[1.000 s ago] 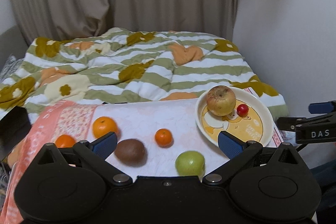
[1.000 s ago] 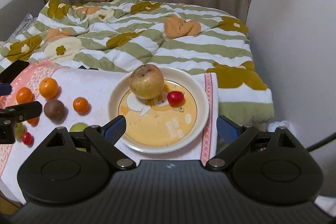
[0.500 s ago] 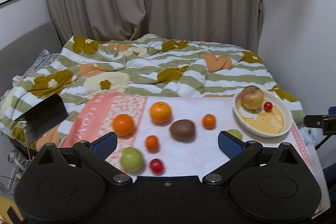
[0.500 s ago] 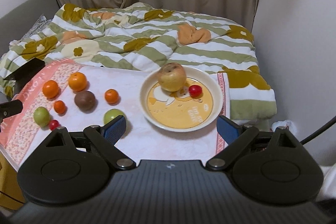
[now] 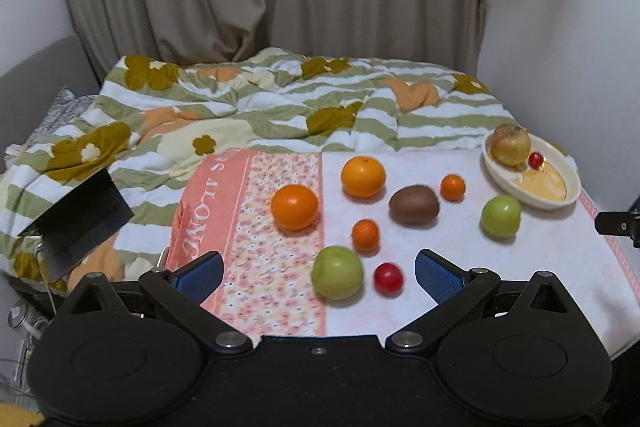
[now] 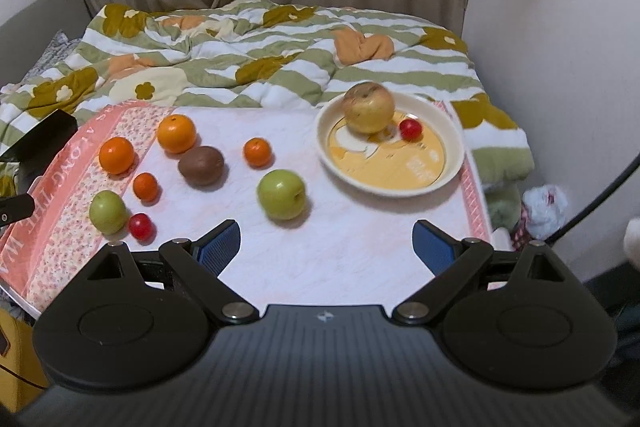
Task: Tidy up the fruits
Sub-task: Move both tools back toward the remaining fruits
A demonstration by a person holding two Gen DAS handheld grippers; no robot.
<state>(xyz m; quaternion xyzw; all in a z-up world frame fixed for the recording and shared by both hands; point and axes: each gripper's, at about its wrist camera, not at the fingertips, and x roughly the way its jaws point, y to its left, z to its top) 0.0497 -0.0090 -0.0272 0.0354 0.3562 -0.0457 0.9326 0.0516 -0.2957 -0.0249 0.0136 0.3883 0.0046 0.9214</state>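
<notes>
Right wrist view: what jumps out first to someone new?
The cream plate at right, holding a yellowish apple and a small red fruit. Left of it, loose fruit dots the white cloth: oranges, a brown kiwi, two green apples. Behind lies a green-striped floral quilt.

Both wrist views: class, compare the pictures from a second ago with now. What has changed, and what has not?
Both tongs, left and right, pulled back from the cream round plate, so more of the cloth shows. Neither took hold of anything; both stayed open. The yellowish apple and small red fruit stayed on the plate.
</notes>
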